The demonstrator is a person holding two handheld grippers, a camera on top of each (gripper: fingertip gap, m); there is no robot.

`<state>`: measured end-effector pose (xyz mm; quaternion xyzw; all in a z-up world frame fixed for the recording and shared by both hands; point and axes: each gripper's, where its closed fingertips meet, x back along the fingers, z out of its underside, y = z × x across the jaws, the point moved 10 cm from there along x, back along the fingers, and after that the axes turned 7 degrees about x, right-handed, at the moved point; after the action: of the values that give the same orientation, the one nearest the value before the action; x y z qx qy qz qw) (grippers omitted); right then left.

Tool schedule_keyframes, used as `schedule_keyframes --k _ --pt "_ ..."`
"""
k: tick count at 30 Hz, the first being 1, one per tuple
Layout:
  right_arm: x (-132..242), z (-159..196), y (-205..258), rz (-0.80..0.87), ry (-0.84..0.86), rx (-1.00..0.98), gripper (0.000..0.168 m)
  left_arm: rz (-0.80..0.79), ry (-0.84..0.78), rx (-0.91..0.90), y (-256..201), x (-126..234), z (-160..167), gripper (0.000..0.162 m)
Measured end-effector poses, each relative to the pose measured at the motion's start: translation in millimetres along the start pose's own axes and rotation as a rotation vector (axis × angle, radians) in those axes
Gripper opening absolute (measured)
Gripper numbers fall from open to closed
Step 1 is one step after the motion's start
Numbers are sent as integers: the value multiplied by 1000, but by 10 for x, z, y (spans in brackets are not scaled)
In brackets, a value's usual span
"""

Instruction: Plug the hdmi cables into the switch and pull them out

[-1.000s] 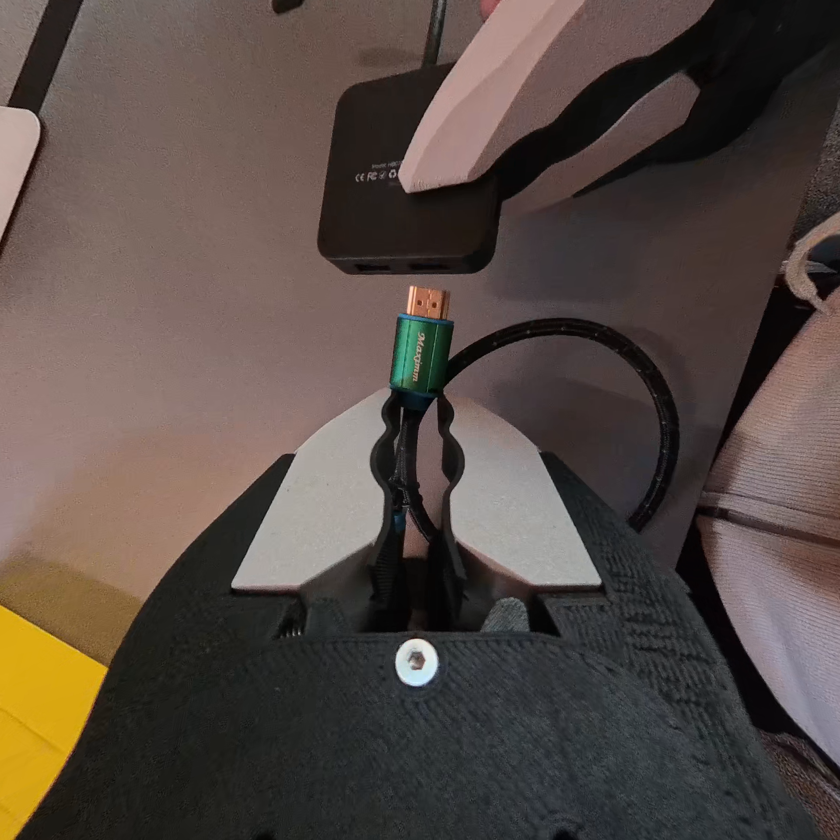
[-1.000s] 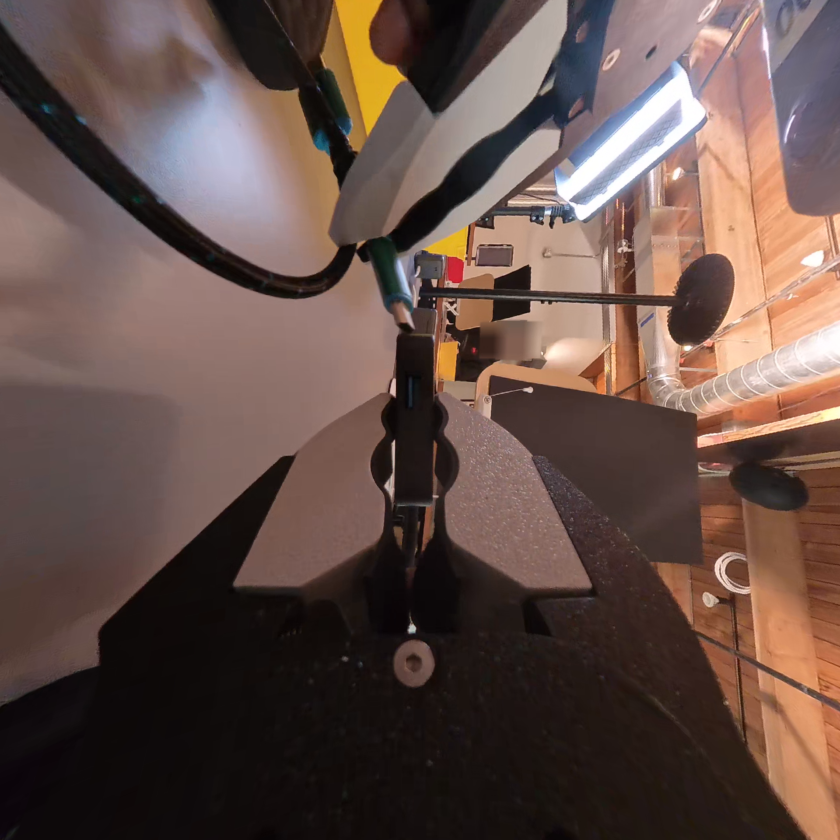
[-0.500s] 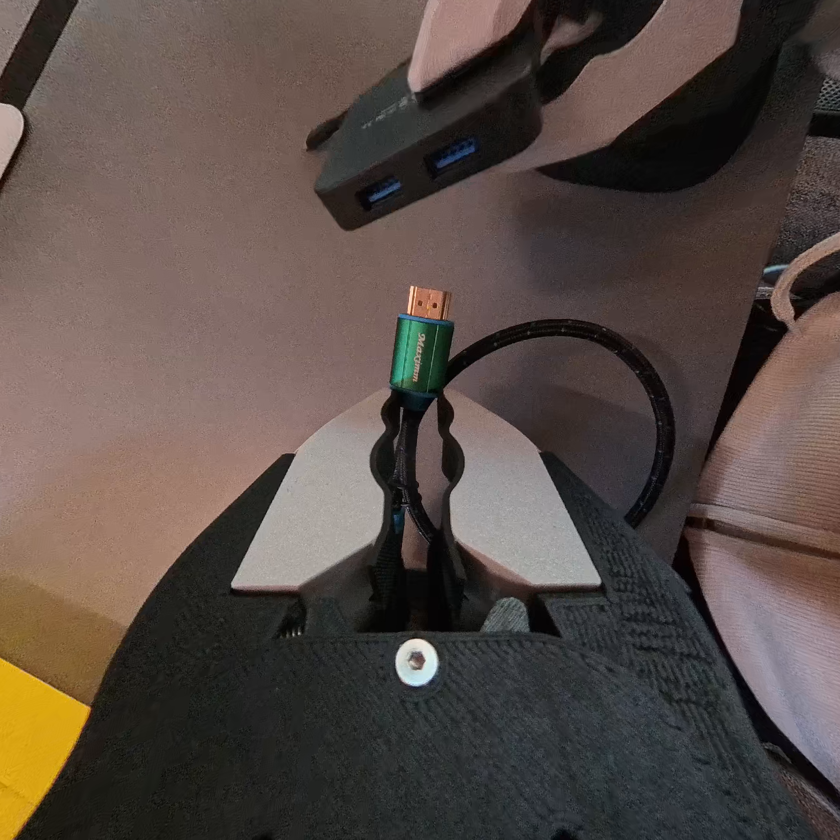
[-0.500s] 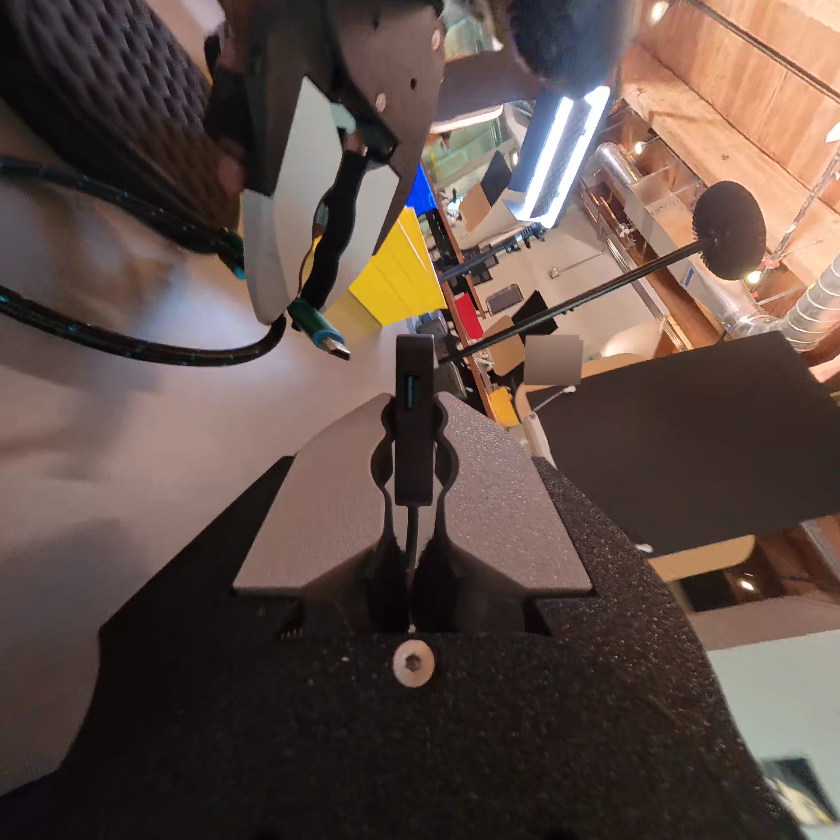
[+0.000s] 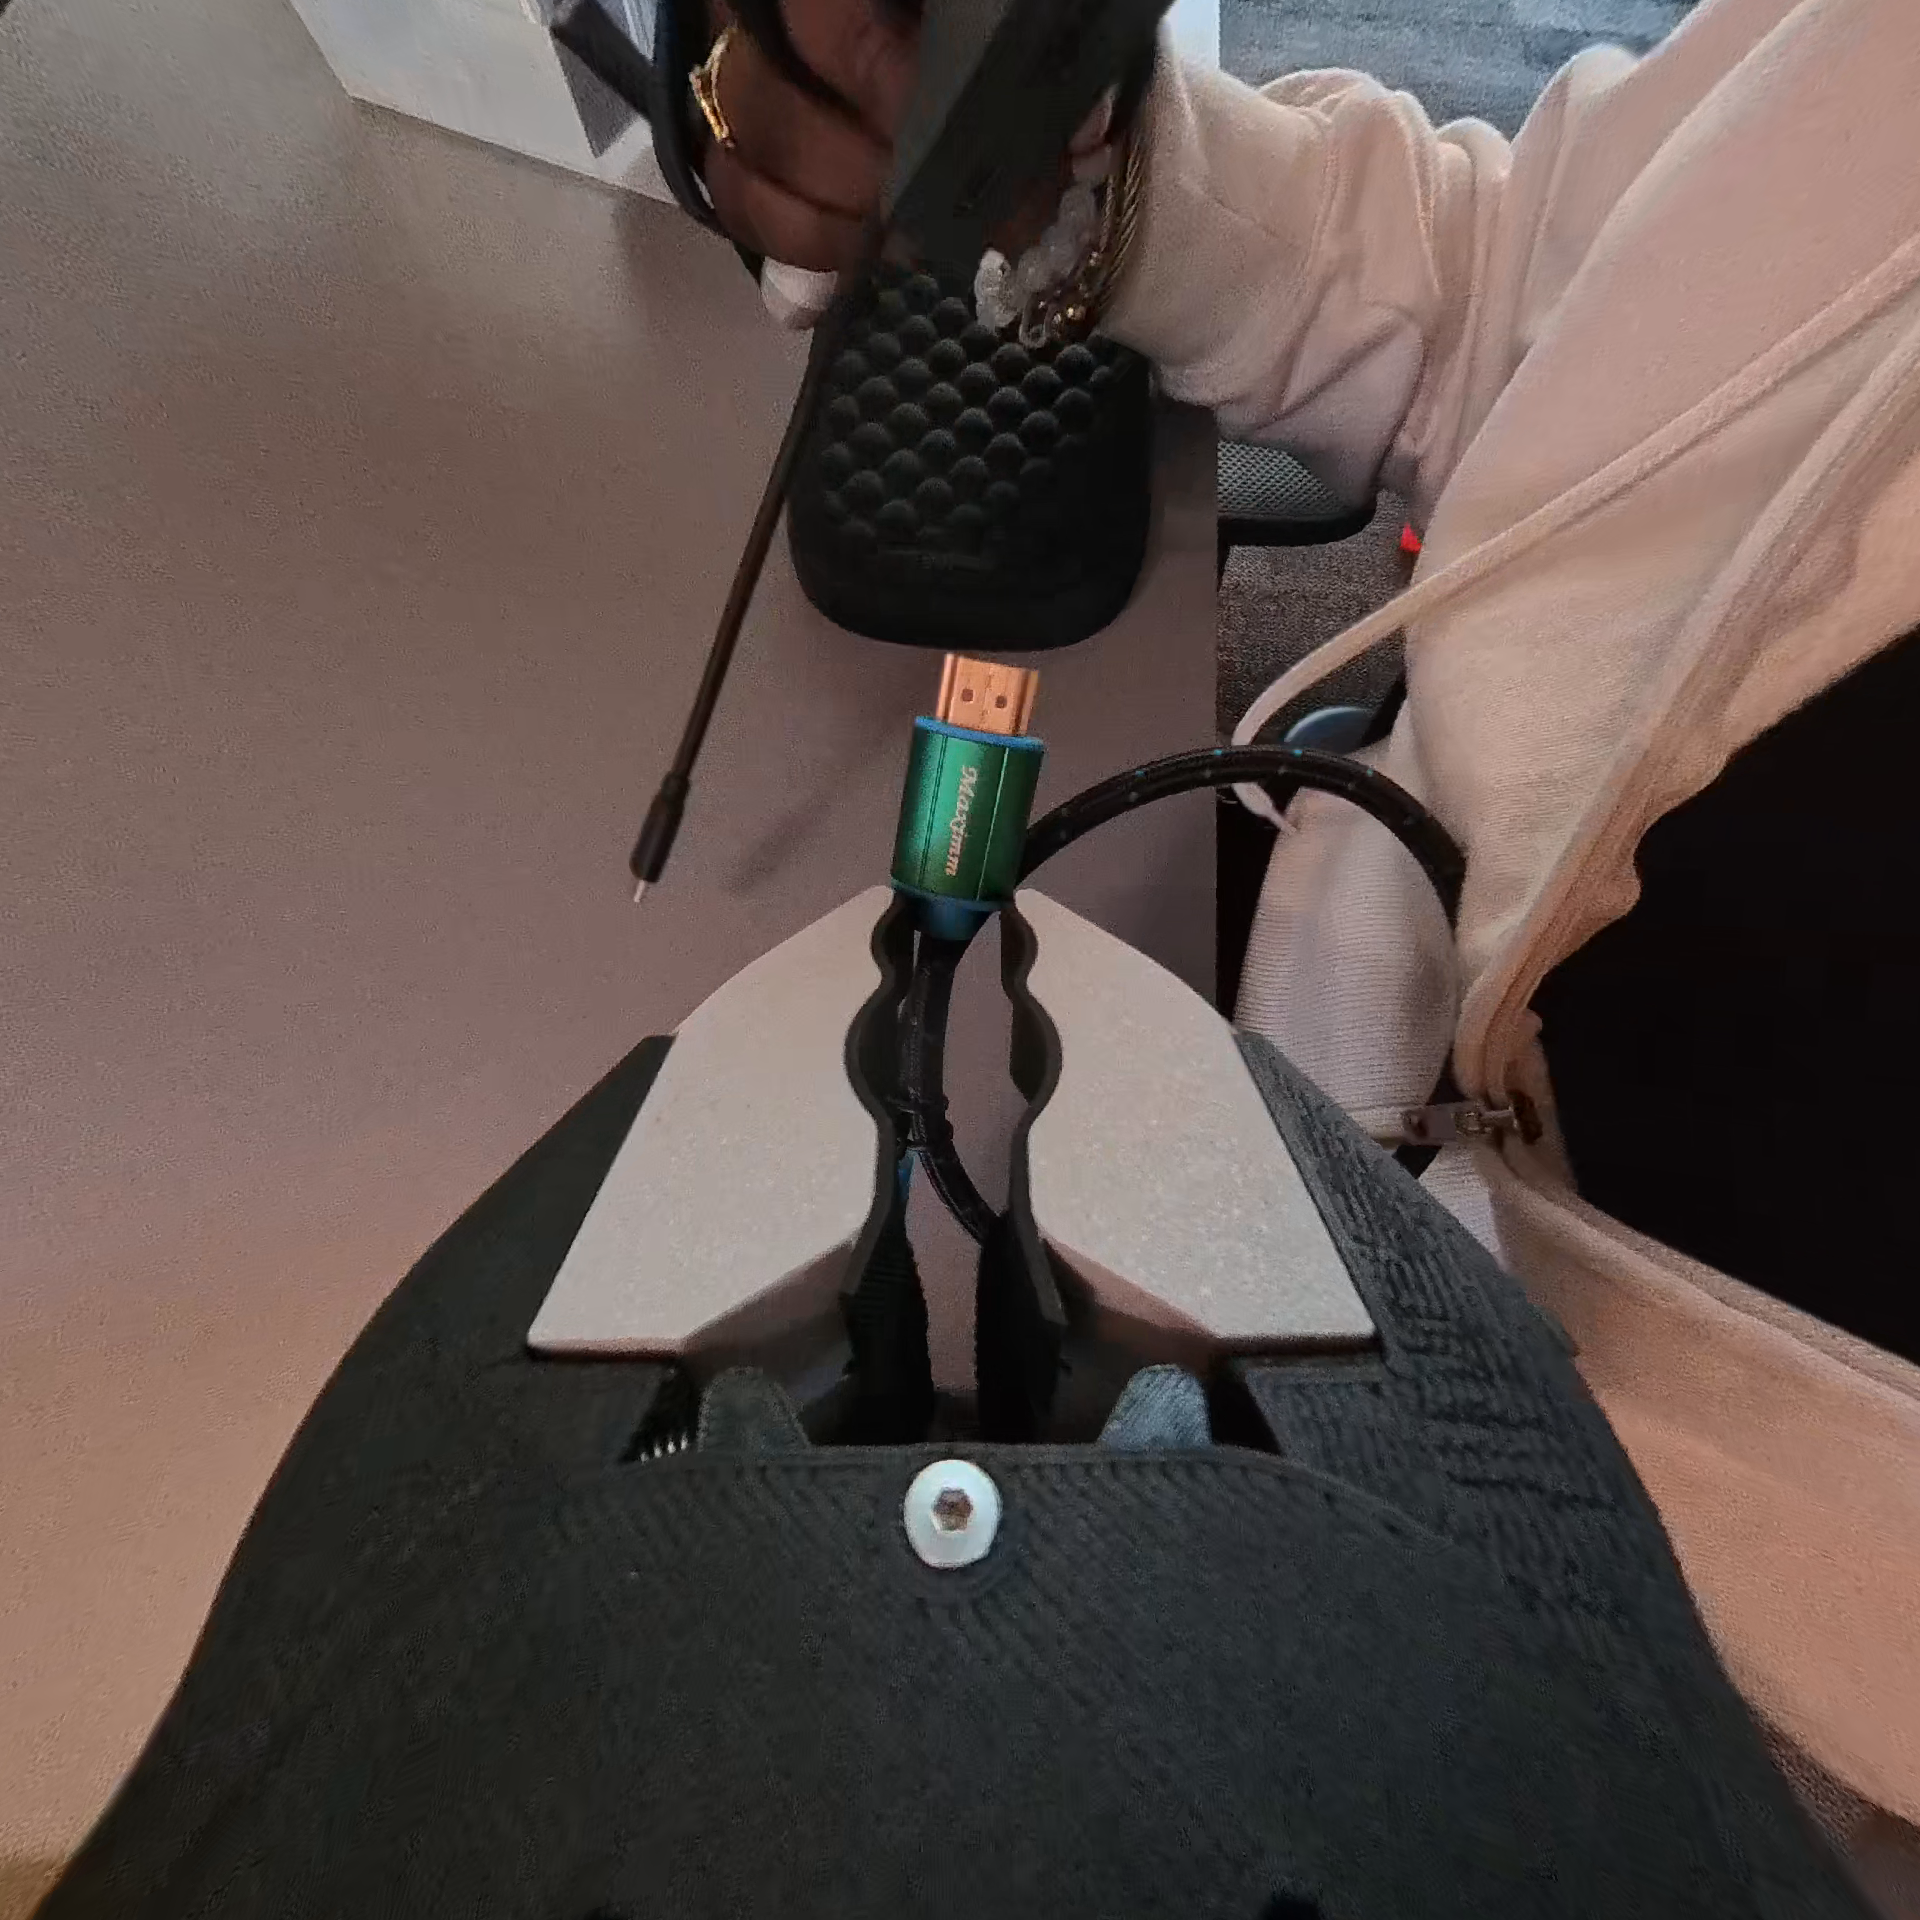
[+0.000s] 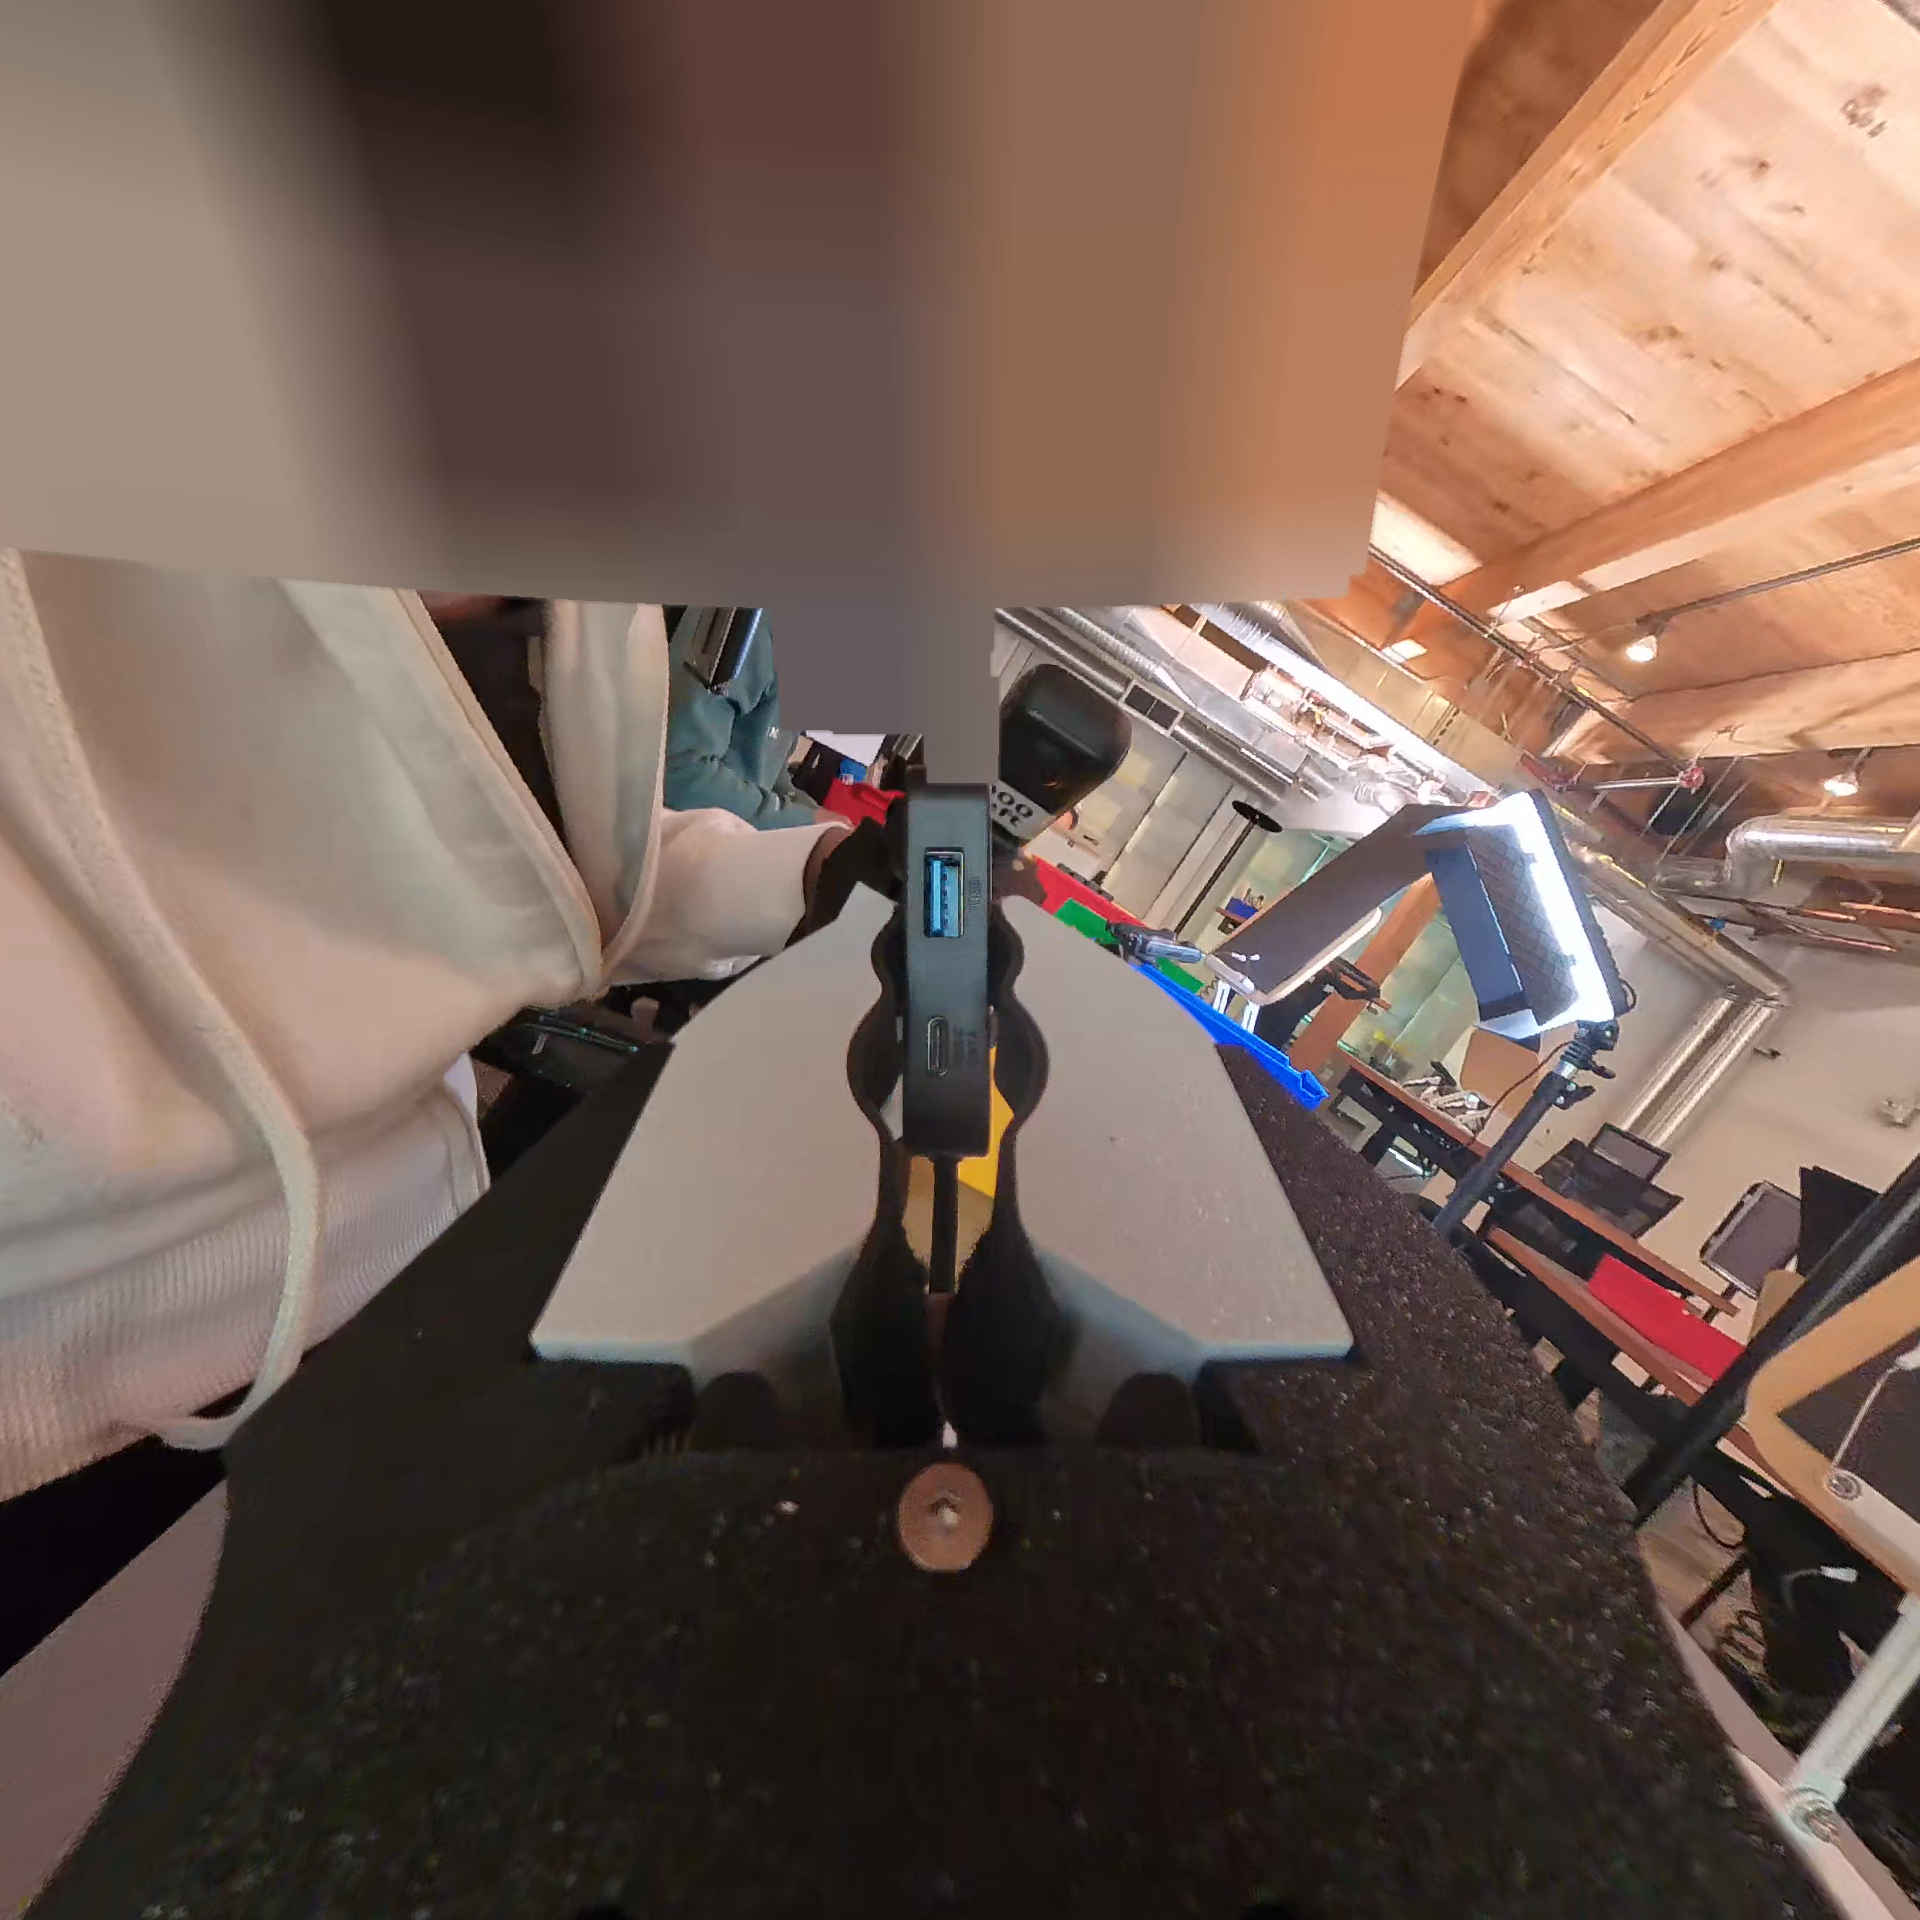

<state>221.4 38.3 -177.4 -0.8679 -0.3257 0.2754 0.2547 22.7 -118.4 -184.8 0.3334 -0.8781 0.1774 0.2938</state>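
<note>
Swung away since half a second ago, the switch no longer faces the HDMI plug [image 5: 971,800] in the left wrist view; the left gripper [image 5: 951,920] clamps its braided cable, green shell bearing script, near the table's [image 5: 312,623] right edge. Only the right wrist view shows the switch [image 6: 945,966], pinched edge-on by the right gripper [image 6: 945,935], raised toward a cream sleeve [image 6: 260,935].

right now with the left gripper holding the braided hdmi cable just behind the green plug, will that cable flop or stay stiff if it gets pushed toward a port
Probably fairly stiff: the braided cable holds a springy loop instead of drooping. The green plug stands straight past the left gripper, so it should push without buckling, though the loop may tug it sideways.
</note>
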Motion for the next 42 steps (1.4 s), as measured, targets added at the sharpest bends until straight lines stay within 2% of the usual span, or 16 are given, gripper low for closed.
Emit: schedule_keyframes --k 4,8,11,21,34,42 --pt "-117 -63 38 -83 147 71 14 72 15 -10 -15 -32 -45 16" --pt "-398 -209 161 -291 422 311 14 139 57 -45 -58 -55 -112 16" --pt "-561 -352 219 -427 514 459 14 149 108 -94 -86 -74 -173 16" --pt "-717 -633 240 -635 557 583 14 308 89 -193 -125 -42 -271 16" --pt "-718 -638 334 -658 580 616 14 361 95 -186 -135 -77 -245 17" --pt "-653 -512 346 -686 701 613 14 381 129 -94 -76 -214 -176 16"
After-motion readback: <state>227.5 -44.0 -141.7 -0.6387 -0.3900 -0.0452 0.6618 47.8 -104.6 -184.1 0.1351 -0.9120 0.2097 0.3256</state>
